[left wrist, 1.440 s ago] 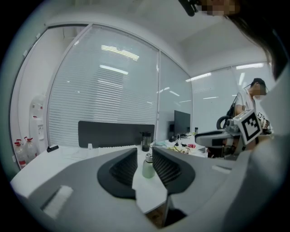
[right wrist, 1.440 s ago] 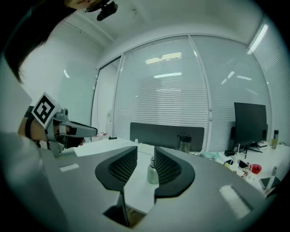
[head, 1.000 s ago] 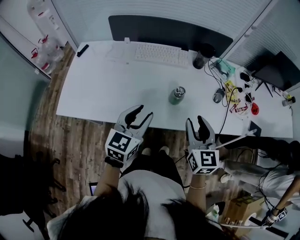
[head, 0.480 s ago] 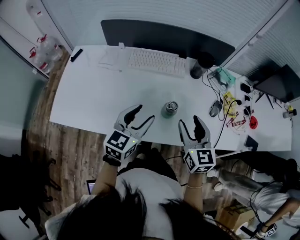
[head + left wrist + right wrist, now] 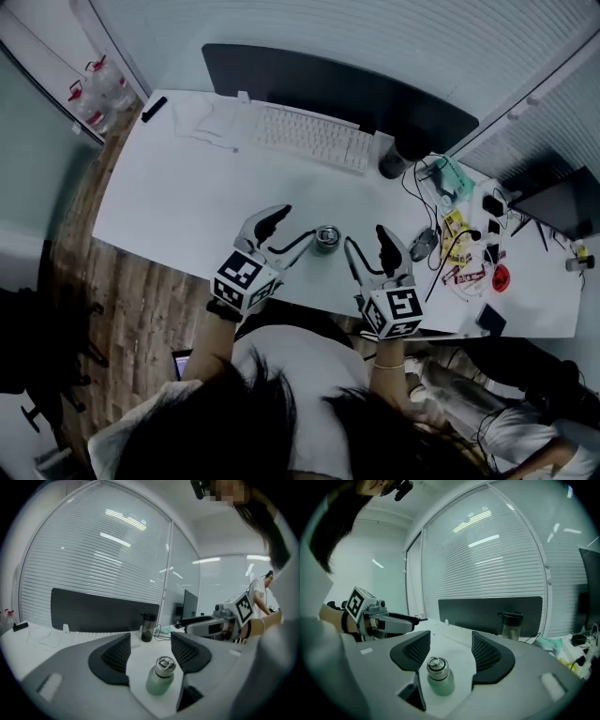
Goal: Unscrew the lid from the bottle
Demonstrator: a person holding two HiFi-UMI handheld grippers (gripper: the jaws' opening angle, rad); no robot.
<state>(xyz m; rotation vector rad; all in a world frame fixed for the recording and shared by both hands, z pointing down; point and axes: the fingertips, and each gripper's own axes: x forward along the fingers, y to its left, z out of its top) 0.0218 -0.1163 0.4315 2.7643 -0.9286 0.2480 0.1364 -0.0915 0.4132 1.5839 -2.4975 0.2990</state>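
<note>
Bottle [image 5: 326, 238]: near desk [image 5: 169, 216] front edge, bare room around.
Left gripper [image 5: 295, 225]: jaws just opening, empty.
Right gripper [image 5: 366, 239]: wide, just opening, empty.
Unclear: lid [image 5: 165, 664] seam.

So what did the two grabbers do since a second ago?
Both came forward over the desk edge toward the green bottle: the left gripper is now at its left, the right gripper at its right. Both have just been opening their jaws. Nothing is gripped, and neither touches the bottle. The bottle stayed upright in its place, its lid still on. The keyboard and dark tumbler did not move.
</note>
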